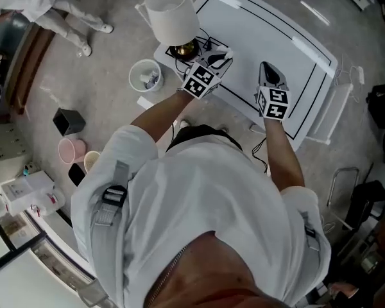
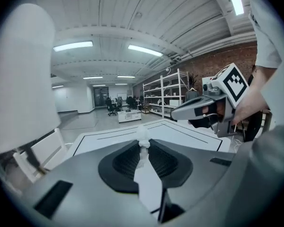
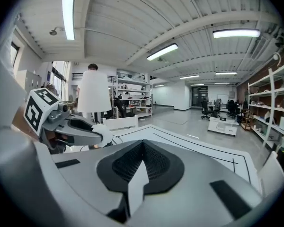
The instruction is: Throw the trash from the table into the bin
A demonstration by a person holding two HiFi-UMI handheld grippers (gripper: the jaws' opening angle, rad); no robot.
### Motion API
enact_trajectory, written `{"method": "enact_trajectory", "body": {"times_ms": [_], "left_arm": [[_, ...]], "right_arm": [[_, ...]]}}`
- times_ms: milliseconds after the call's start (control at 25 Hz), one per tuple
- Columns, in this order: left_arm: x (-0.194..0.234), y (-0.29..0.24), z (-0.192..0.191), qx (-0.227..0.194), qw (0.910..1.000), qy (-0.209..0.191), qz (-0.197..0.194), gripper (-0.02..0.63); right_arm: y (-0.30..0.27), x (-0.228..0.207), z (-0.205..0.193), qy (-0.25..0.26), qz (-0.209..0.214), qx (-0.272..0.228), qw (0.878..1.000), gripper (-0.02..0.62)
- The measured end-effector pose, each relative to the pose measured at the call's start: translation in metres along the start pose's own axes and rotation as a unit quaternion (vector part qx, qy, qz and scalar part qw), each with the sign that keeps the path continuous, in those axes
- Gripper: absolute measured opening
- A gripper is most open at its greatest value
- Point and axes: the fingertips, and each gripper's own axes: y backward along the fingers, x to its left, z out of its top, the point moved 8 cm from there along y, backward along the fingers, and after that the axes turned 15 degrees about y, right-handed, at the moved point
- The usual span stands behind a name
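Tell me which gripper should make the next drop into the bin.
Left: the left gripper pinches a white scrap and is nearer the bin; the right gripper is shut, empty.

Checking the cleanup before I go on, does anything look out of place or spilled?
Possibly: a flat white scrap lies on the floor beside the bin, not inside it. Nothing else stands out.
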Motion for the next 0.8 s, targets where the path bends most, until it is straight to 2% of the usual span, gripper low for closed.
{"method": "enact_trajectory", "body": {"times_ms": [160,320,440,560,800], "left_arm": [[0.037,0.068,-0.03,-0.01,0.9978,0.036,0.055,0.067],[0.084,0.153,-0.06,-0.026,0.989,0.068,0.129,0.067],[0.117,0.227,-0.066,-0.043,0.9783,0.094,0.18,0.066],[0.153,0.283,-0.067,-0.063,0.9638,0.118,0.231,0.066],[0.216,0.367,-0.092,-0.089,0.9423,0.13,0.296,0.064]], "right_arm": [[-0.031,0.052,0.02,0.027,0.059,-0.009,0.998,0.005],[-0.055,0.134,0.046,0.055,0.124,-0.027,0.99,0.005],[-0.059,0.198,0.082,0.069,0.164,-0.038,0.983,0.005],[-0.076,0.248,0.118,0.085,0.203,-0.056,0.974,0.005],[-0.12,0.344,0.155,0.101,0.247,-0.091,0.96,0.005]]}}
